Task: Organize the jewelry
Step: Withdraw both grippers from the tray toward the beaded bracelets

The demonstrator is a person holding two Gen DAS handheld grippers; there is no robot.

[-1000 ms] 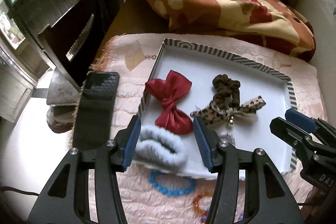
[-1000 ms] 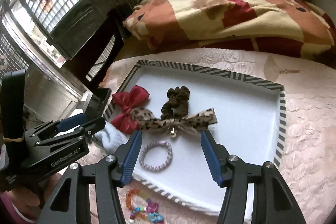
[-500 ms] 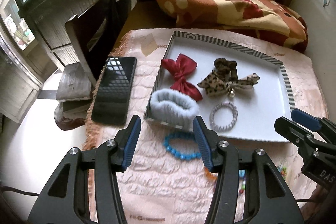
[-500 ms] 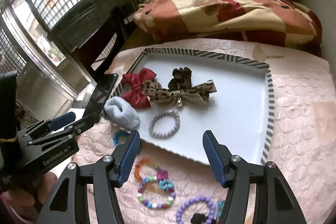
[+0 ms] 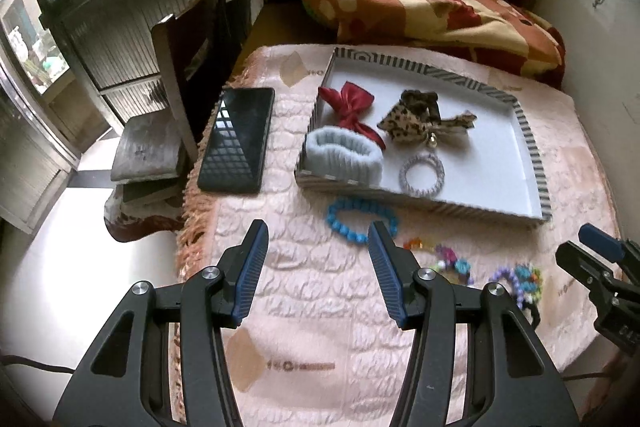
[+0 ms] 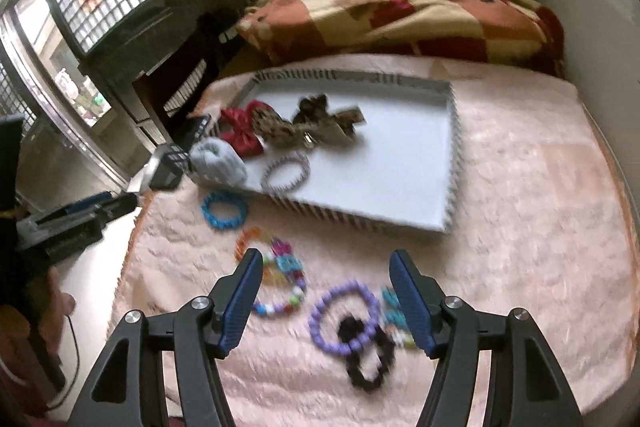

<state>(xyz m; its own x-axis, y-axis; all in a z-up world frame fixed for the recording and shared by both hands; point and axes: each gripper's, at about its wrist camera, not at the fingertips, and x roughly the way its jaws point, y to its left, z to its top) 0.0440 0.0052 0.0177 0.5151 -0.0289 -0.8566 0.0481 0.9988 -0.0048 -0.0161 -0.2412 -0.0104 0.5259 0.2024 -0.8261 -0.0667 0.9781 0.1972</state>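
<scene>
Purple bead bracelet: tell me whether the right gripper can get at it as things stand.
Probably yes. The right gripper is open just above the purple bead bracelet; only a black bracelet overlaps it.

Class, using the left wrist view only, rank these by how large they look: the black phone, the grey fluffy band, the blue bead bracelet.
1. black phone
2. grey fluffy band
3. blue bead bracelet, close to the band in spread, so that order is unsure.

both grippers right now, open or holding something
left gripper: open, holding nothing
right gripper: open, jaws just widened, nothing between them
</scene>
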